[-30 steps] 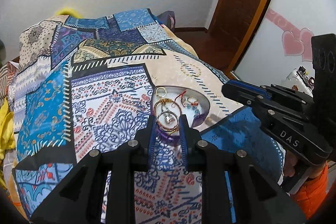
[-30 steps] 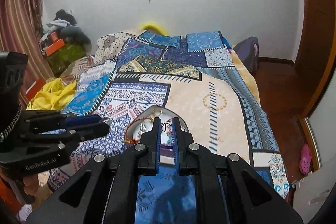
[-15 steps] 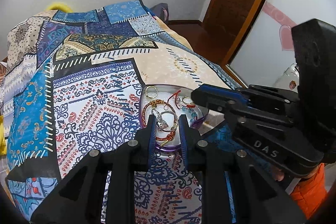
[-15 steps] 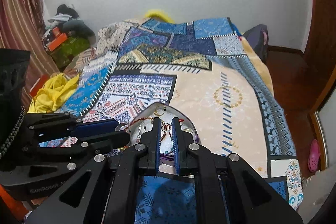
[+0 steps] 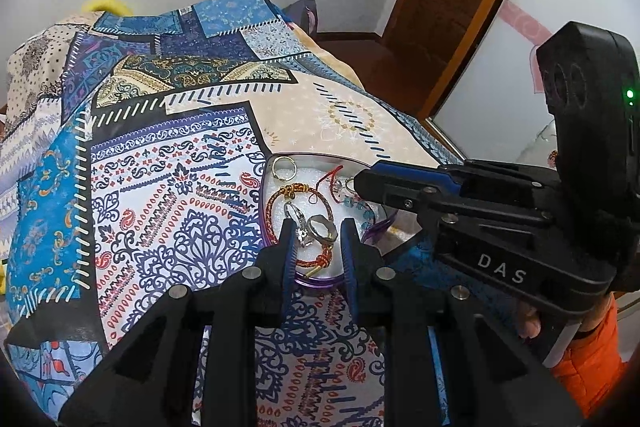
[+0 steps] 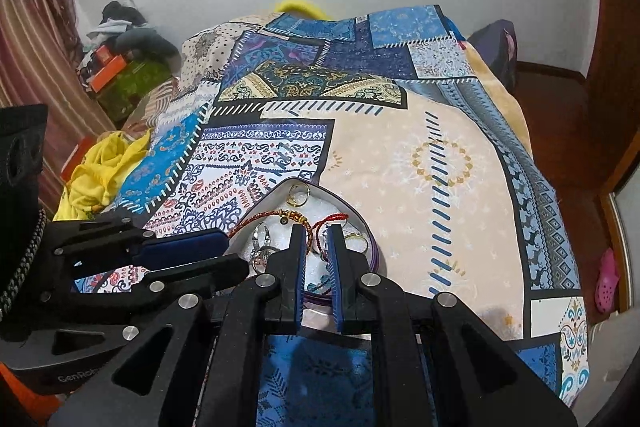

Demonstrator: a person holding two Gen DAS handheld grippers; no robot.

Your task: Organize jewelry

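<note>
Right wrist view: jewelry dish on the bed. Right gripper fingers, just opening, narrowly parted, empty over red cord. Left gripper slightly open, empty. Straddle one piece only before closing.

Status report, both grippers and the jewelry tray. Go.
Left gripper open over tray, straddling silver ring. Right gripper just opening at red cord, nothing gripped. No obstruction.
</note>
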